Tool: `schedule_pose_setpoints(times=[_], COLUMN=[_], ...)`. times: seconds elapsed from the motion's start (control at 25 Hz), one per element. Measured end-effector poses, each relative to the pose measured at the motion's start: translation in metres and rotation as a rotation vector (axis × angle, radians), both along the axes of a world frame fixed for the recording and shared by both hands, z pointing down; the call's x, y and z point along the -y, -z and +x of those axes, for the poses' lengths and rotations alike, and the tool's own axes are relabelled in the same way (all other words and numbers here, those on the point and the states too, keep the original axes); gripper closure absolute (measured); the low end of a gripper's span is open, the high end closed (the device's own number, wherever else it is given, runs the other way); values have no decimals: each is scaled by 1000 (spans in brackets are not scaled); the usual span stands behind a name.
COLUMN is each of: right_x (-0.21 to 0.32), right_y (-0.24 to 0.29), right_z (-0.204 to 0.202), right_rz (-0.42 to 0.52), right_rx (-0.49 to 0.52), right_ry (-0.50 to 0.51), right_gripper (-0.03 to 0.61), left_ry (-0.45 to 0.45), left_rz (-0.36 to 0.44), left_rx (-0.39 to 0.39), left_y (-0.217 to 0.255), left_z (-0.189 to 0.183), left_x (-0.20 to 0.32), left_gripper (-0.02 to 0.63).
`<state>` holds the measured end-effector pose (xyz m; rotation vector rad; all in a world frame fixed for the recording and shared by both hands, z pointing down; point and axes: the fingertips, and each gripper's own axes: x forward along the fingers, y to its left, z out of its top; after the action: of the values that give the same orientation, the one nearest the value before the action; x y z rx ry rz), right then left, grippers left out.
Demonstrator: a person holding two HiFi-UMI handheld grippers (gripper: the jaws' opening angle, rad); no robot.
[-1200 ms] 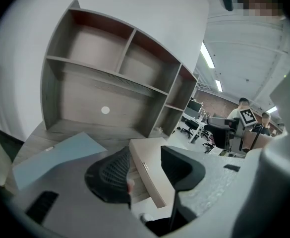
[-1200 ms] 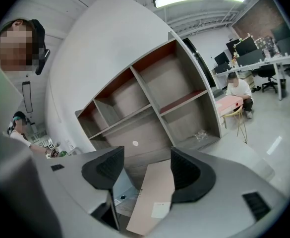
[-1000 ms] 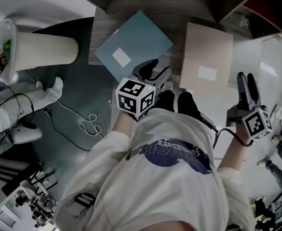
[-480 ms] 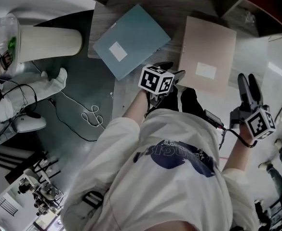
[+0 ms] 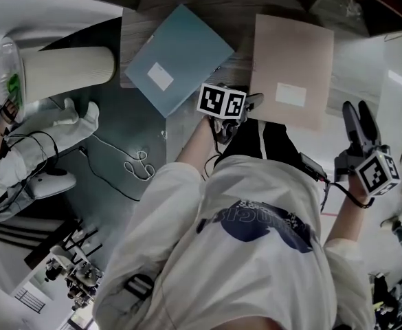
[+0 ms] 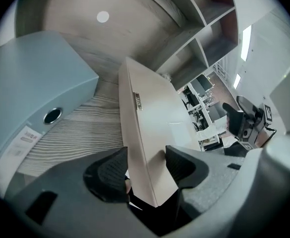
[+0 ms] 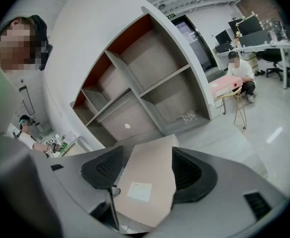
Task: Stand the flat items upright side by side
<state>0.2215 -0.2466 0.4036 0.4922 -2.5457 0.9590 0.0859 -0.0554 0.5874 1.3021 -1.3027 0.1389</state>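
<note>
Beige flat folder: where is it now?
In the head view's upper right, the beige flat folder lies on the grey wood-grain board, right of the blue flat folder, not touching it.

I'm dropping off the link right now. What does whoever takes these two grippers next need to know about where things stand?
Left gripper: open, jaws have just been opening. The near corner of the beige binder sits between them, not clamped.
Right gripper: open, empty, to the right of the beige binder and apart from it.
Things: the beige binder and blue binder both lie flat on the wooden shelf board, not touching.
Done: nothing stands upright.
Left: grip each binder and stand both upright, side by side.
</note>
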Motion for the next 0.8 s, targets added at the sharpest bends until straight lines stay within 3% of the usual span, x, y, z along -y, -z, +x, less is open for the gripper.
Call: schedule_pose_setpoints(times=[0.36, 0.8], right_x=[0, -43], right_y=[-8, -100], right_z=[14, 80], right_rz=[-52, -382], right_rx=[6, -99], right_ry=[-6, 142], right_gripper=[284, 258], left_ry=[-71, -132], left_rz=[-47, -114], left_rx=[-110, -124], left_y=[-4, -7], left_z=[1, 5], left_x=[2, 6], left_gripper=[388, 387])
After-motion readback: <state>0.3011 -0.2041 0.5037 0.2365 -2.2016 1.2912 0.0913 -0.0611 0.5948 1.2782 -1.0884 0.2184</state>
